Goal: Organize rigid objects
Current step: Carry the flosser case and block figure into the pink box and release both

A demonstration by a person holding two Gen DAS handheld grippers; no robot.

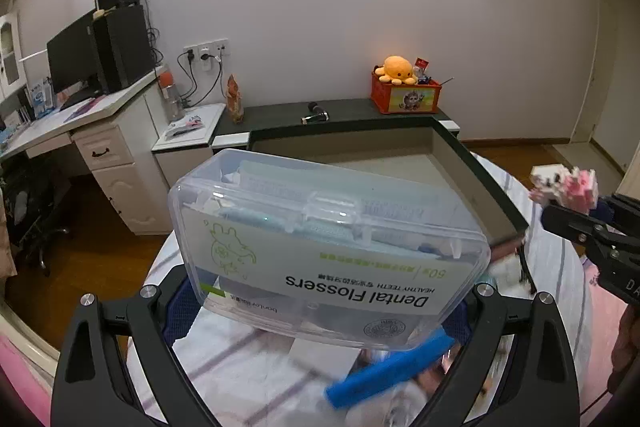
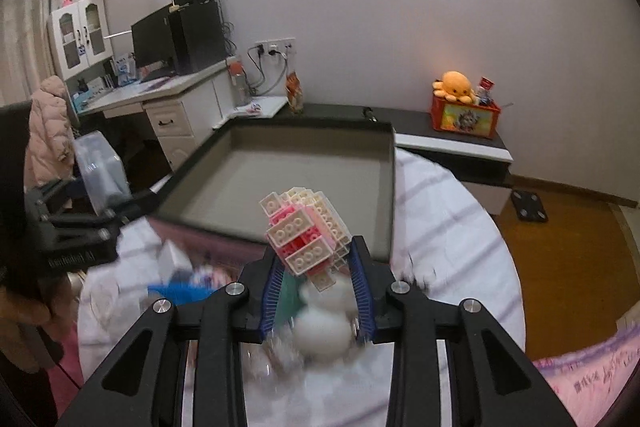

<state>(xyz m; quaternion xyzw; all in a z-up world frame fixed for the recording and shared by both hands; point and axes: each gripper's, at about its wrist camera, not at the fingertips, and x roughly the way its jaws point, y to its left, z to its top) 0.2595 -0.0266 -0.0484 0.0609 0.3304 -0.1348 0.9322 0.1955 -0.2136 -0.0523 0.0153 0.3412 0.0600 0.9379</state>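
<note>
My left gripper is shut on a clear plastic box of dental flossers and holds it above the table, in front of an open dark-rimmed tray box. My right gripper is shut on a pink and white brick model, held just before the same tray box, whose grey floor is bare. The brick model and right gripper also show at the right edge of the left wrist view. The left gripper shows at the left of the right wrist view.
Below the grippers, on a round table with a striped white cloth, lie a blue bar, a white rounded figure and blurred small items. A dark low cabinet with a red crate stands behind. A desk is at left.
</note>
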